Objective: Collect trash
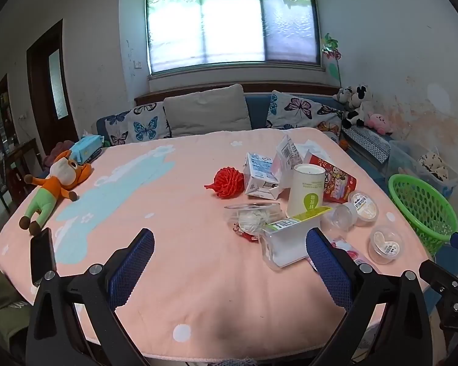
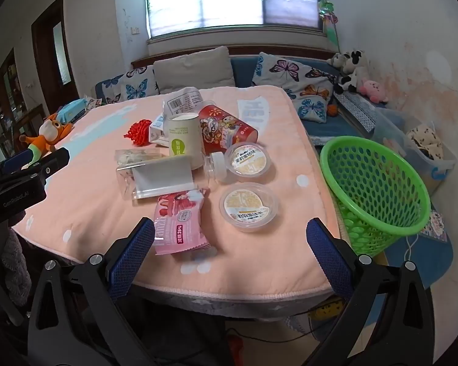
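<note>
Pink quilted cloth covers the table (image 2: 284,262), and the trash sits bunched toward its right side: a pink crinkled snack wrapper (image 2: 180,222) lies nearest the edge, touching a clear plastic bottle on its side (image 2: 155,180). Just right of them are two round lidded pudding cups (image 2: 248,206), and behind stand a white paper cup (image 2: 183,140) and a tipped red printed carton (image 2: 226,129). A green perforated plastic basket (image 2: 378,189) leans beside the table's right edge. The right gripper (image 2: 230,242) hovers spread wide, holding nothing, with the wrapper just ahead of it. The left gripper (image 1: 229,253) is likewise spread apart over bare cloth. An orange plush fox (image 1: 56,186) lies far left.
</note>
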### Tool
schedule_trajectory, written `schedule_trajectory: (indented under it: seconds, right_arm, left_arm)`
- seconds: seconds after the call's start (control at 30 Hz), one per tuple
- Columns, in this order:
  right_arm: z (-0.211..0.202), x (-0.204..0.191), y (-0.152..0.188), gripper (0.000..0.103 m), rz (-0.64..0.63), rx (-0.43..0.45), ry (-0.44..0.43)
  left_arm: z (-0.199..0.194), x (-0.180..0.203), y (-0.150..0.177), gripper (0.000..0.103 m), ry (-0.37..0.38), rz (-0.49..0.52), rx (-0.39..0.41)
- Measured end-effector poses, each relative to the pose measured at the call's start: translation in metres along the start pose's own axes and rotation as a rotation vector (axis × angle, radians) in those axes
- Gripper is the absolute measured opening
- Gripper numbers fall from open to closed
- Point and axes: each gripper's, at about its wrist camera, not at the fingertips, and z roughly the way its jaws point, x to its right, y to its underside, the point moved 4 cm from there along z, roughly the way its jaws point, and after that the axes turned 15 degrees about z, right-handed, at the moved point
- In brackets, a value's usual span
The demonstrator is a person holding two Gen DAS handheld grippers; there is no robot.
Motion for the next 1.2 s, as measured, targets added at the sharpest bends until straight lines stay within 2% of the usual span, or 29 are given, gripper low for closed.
schedule_trajectory:
  seconds: [1.2]
  right_arm:
    - [0.0038, 0.0024, -0.0015, 0.098, 0.005, -0.002, 0.005]
  left_arm:
    - [0.0056, 0.0075, -0.0005, 0.097, 0.012, 0.001, -0.006]
